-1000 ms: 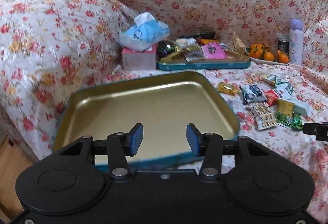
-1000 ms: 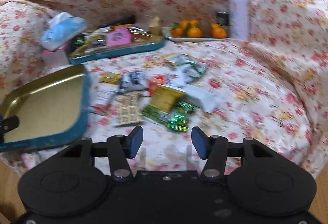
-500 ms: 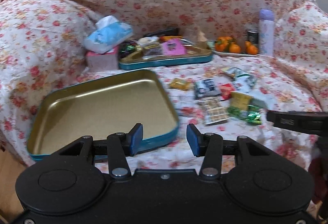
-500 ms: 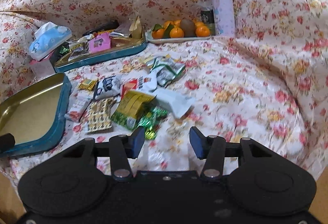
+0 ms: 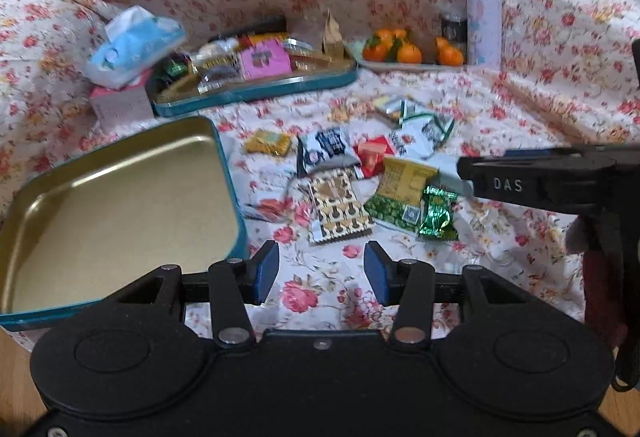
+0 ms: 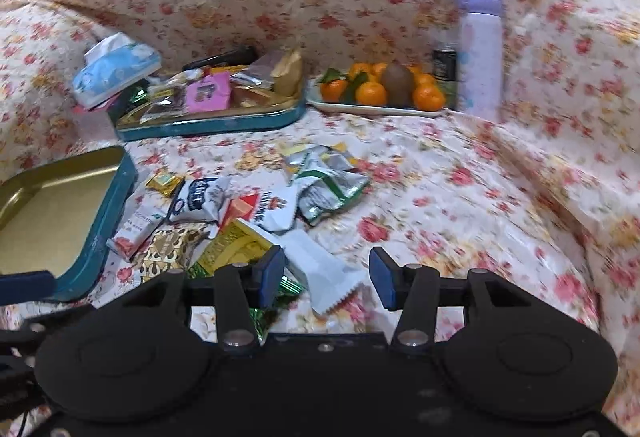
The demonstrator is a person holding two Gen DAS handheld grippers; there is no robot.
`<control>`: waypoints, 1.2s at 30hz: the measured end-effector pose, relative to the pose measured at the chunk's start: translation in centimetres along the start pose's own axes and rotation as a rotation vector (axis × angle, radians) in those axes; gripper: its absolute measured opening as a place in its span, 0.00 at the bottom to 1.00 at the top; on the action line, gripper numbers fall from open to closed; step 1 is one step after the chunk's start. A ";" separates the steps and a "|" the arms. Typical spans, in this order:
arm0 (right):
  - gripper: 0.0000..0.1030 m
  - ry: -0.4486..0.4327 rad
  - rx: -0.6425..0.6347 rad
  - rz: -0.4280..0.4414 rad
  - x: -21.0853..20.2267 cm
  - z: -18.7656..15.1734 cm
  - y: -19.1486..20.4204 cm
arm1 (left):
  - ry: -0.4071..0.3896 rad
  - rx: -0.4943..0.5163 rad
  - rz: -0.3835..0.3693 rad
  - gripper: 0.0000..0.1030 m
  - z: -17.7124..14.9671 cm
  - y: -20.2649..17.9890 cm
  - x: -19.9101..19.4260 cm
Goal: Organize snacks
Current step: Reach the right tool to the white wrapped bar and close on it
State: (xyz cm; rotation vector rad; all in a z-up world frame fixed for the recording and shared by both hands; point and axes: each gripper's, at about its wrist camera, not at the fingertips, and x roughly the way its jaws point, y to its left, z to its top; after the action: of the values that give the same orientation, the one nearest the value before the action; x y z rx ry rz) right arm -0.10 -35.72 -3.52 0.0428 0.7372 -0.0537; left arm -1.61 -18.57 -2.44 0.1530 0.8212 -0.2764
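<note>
With nothing between its parted jaws, the right gripper (image 6: 326, 279) is best lowered squarely over the white packet (image 6: 320, 273). The left gripper (image 5: 320, 271) is held open, empty, beside the empty tin (image 5: 224, 173).

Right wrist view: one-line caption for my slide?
Open right gripper over a white snack packet, loose snacks beside an empty gold tin tray.

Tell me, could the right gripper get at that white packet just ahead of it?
Probably yes. The right gripper is open and empty, and the white packet lies on top of the pile with nothing covering it.
</note>
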 end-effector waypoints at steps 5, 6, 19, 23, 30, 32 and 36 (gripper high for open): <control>0.50 0.037 -0.114 0.018 2.3 0.0 0.7 | 0.047 -0.012 0.013 0.53 0.2 -0.3 1.6; 0.50 0.043 -0.130 0.014 2.7 0.0 0.8 | 0.056 -0.016 0.015 0.53 0.2 -0.3 1.9; 0.51 0.046 -0.153 0.038 5.2 -0.4 0.0 | 0.150 -0.042 0.018 0.53 0.1 -0.5 5.0; 0.56 0.027 -0.132 0.048 5.5 -0.4 -0.3 | 0.158 -0.043 0.026 0.54 0.3 -0.6 5.3; 0.60 0.024 -0.170 0.072 5.8 -0.4 -0.2 | 0.192 -0.056 0.011 0.55 0.9 -0.4 5.7; 0.59 0.022 -0.172 0.073 5.8 -0.5 -0.2 | 0.199 -0.049 0.006 0.55 1.0 -0.4 5.8; 0.42 0.019 -0.187 0.076 5.4 -0.6 0.0 | 0.207 -0.037 0.004 0.54 1.5 -0.6 5.8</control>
State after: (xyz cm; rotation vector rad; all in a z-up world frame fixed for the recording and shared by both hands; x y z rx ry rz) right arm 3.45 -35.88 -7.59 -0.1076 0.7565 0.0887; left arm 3.01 -20.58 -5.79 0.1504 1.0303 -0.2445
